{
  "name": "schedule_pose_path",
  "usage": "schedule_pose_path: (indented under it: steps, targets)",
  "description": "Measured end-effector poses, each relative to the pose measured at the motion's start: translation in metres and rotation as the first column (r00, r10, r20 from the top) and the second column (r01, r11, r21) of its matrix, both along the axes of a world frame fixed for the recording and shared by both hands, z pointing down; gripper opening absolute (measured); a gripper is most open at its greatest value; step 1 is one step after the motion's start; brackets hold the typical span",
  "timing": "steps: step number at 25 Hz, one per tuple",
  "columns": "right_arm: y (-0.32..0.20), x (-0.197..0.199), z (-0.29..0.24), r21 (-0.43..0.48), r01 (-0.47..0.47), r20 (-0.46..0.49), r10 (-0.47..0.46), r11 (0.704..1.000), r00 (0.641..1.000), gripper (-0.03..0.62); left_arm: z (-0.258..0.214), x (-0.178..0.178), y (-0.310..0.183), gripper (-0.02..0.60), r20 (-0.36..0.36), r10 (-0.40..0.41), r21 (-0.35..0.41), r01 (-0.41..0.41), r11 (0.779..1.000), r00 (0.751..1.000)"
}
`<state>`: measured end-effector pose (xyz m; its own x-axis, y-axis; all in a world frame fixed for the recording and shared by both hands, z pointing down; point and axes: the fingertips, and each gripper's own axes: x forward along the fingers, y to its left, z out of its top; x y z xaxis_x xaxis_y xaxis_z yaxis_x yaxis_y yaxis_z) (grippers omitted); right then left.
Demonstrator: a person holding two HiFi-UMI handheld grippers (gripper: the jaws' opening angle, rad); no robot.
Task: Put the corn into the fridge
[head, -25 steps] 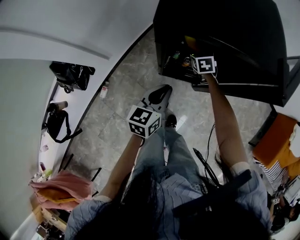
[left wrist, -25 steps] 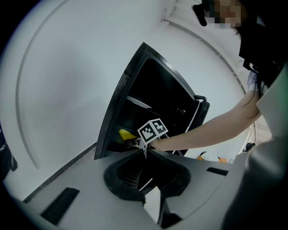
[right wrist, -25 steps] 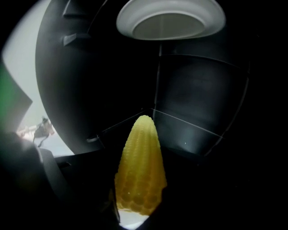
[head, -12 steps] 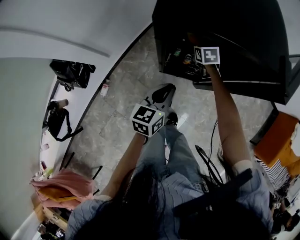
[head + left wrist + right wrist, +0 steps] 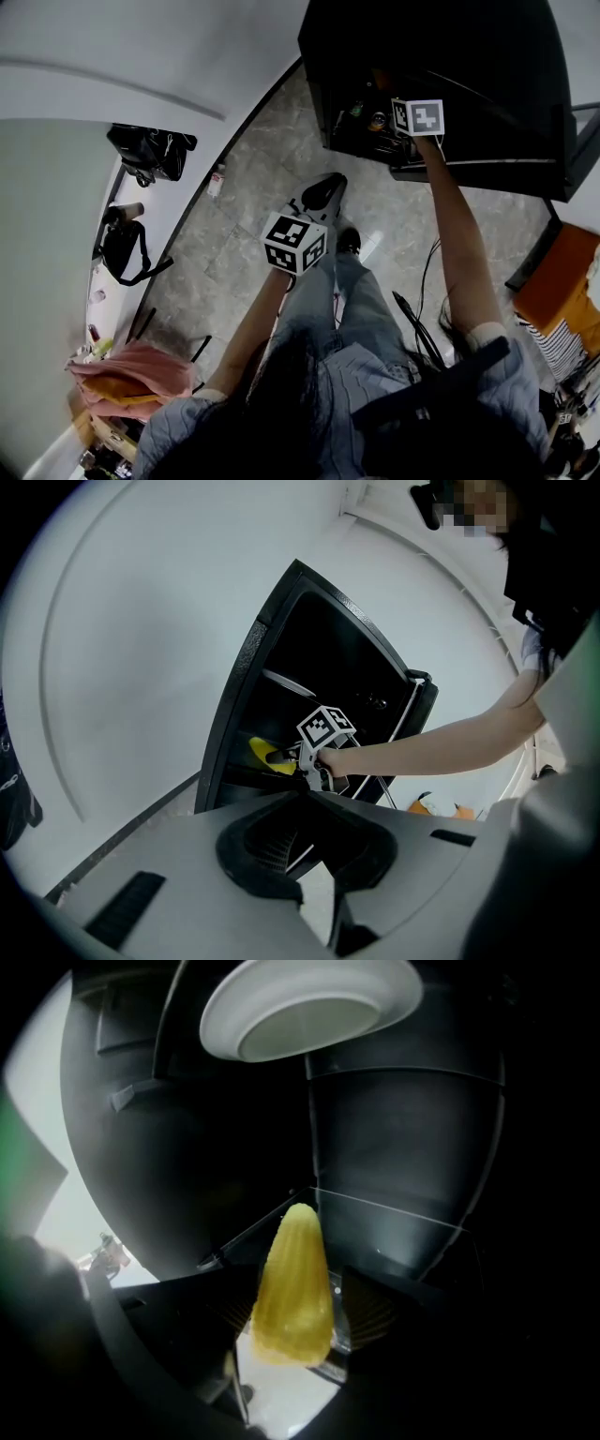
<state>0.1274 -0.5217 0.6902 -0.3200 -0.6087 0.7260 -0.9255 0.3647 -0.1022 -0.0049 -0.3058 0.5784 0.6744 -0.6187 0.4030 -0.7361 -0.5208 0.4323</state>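
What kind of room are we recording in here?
Probably a workroom or office corner, not a kitchen: a black fridge stands on a grey tiled floor, loose cables lie on it, and black bags sit off to one side.

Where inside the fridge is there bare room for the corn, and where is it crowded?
Free: the dark stretch between the corn and the white plate shows nothing. Crowded: the fridge front left of the right gripper, where small items cluster. Its jaws have just been opening, corn between them.
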Motion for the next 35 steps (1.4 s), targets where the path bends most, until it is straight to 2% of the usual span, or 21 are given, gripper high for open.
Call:
schedule_pose_path:
  steps: [4,10,19,24,29,35]
  targets:
    - [0.012,0.002,-0.009,0.009,-0.016,0.015,0.016,1.0,1.0,0.27,-0.006,0.003,0.0,0.032,0.004,0.002,0.006,-0.002,1.0,1.0]
    - [0.026,-0.002,-0.037,0.106,-0.003,0.034,-0.001,0.994,0.999,0.27,-0.019,0.008,-0.003,0.032,-0.001,0.009,0.027,-0.009,1.0,1.0]
    - [0.061,-0.014,-0.085,0.182,-0.011,0.16,-0.018,0.983,0.987,0.267,-0.038,0.022,0.009,0.032,-0.009,0.021,0.042,-0.02,0.999,1.0]
    - [0.086,-0.031,-0.112,0.197,-0.004,0.283,-0.052,0.98,0.958,0.252,-0.051,0.026,0.018,0.032,-0.012,0.025,0.057,-0.025,0.998,1.0]
    - [0.119,-0.037,-0.132,0.223,0.006,0.298,-0.075,0.975,0.952,0.179,-0.066,0.026,0.033,0.032,-0.02,0.018,0.07,-0.016,0.997,1.0]
    - [0.149,-0.041,-0.179,0.277,-0.01,0.356,-0.093,0.961,0.93,0.122,-0.087,0.027,0.054,0.032,-0.023,0.026,0.1,-0.024,0.995,0.999]
